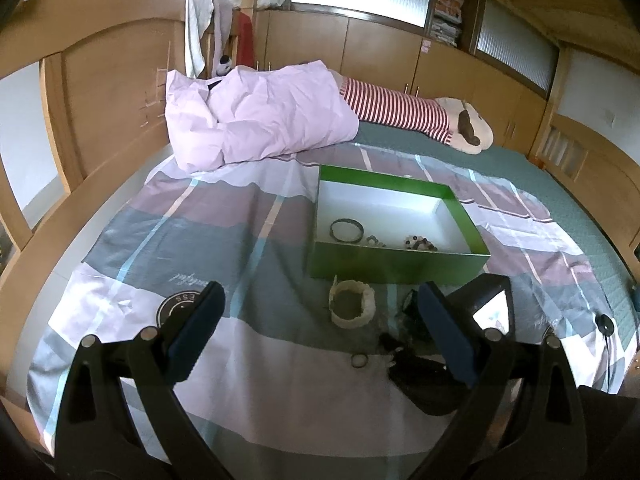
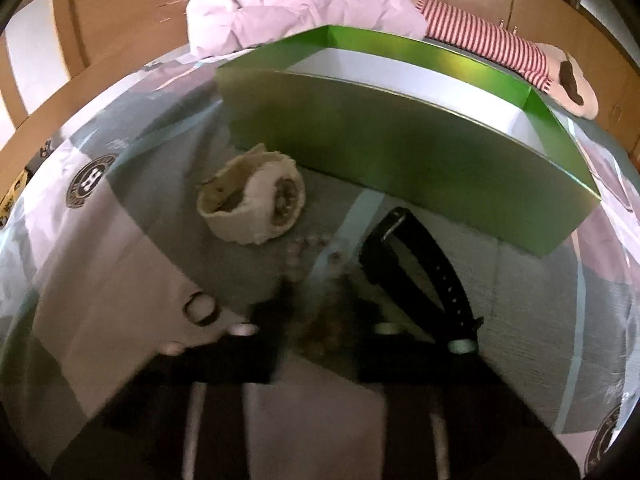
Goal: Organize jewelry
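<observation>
Right now the left gripper is spread wide, nothing between its 2 blue-padded fingers, hovering over the checked grey, pink and white bedsheet. Just past its tips sits a cream chunky plastic wristwatch, on its side and apart from the fingers. A small metal ring lies flat on the sheet nearer the camera.

The right gripper points steeply down at the sheet, heavily blurred. Its 2 dark fingers sit close together with a brownish beaded smear between them; cannot tell if the pads actually pinch it. A short string of pale round beads trails away from the tips. A black perforated watch strap lies just right of it, with the cream watch and the ring off to the left.

Beyond all this stands the open green cardboard box with white lining. Inside, against the near wall: 1 dark bangle, a few loose beads, and 1 mixed-bead bracelet.

At the far end lie a crumpled pink quilt and a red-and-white striped plush toy.
</observation>
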